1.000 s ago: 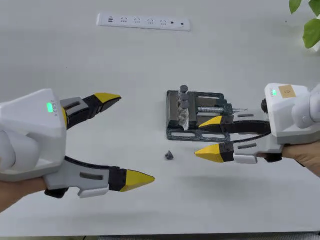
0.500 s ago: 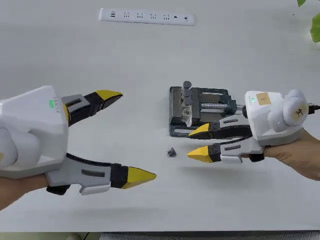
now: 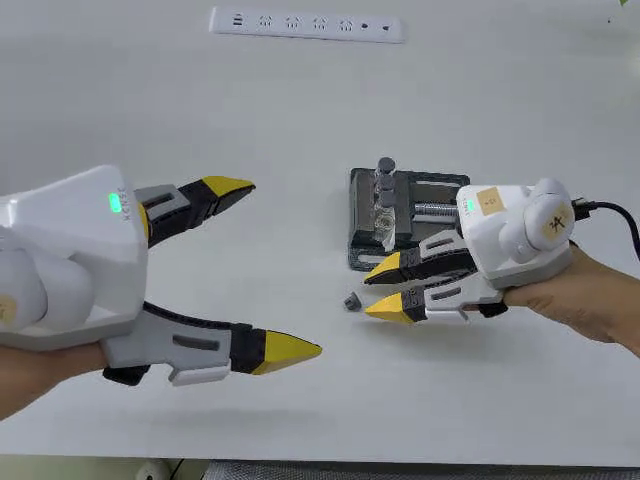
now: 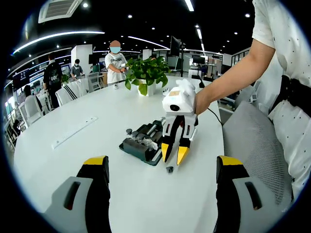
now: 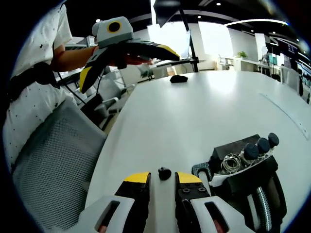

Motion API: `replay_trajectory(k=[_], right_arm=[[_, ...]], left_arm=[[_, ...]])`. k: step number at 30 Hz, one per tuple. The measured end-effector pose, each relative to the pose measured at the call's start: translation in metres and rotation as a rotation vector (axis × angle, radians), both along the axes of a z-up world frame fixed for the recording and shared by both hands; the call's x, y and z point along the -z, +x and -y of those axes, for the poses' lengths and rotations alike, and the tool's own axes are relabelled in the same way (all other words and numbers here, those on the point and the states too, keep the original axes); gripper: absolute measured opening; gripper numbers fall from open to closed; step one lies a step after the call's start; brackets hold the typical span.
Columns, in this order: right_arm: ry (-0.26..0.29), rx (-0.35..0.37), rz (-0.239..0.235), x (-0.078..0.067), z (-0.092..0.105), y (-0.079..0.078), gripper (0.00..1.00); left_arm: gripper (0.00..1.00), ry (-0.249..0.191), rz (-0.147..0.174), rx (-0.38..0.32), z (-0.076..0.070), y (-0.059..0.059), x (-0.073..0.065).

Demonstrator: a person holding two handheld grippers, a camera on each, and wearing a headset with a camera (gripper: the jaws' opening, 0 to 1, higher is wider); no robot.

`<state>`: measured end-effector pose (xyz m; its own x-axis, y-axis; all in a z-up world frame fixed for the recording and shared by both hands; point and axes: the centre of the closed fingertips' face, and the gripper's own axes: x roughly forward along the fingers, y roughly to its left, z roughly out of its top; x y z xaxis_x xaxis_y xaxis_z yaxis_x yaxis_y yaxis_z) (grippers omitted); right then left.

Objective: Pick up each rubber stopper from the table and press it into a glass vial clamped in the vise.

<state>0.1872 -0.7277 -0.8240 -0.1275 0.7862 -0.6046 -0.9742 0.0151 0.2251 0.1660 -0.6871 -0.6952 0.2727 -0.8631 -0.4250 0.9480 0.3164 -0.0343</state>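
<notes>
White table (image 3: pixel 300 120) carries a dark vise (image 3: pixel 362 225) near its middle, with a row of vials clamped in it; three wear stoppers and the open vial (image 5: pixel 232 163) sits at the near end. One loose rubber stopper (image 3: pixel 352 301) lies on the table just in front of the vise. The right gripper (image 3: pixel 366 295) is held low and level, pointing at that stopper, jaws narrowly apart and empty, tips just short of it. The left gripper (image 3: pixel 287 267) hovers well to the side, jaws spread wide, holding nothing
</notes>
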Motion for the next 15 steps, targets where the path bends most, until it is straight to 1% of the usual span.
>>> replay_trajectory(k=[7,15], right_arm=[[-0.005,-0.044,0.005,0.0025,-0.0061,0.0013,0.13],[-0.022,-0.090,0.008,0.0049,-0.0096,-0.0016,0.12]], left_arm=[[0.91,0.001,-0.002,-0.003,-0.0002,0.0020,0.0005],[0.91,0.002,-0.005,-0.005,-0.0006,0.0036,0.0015]])
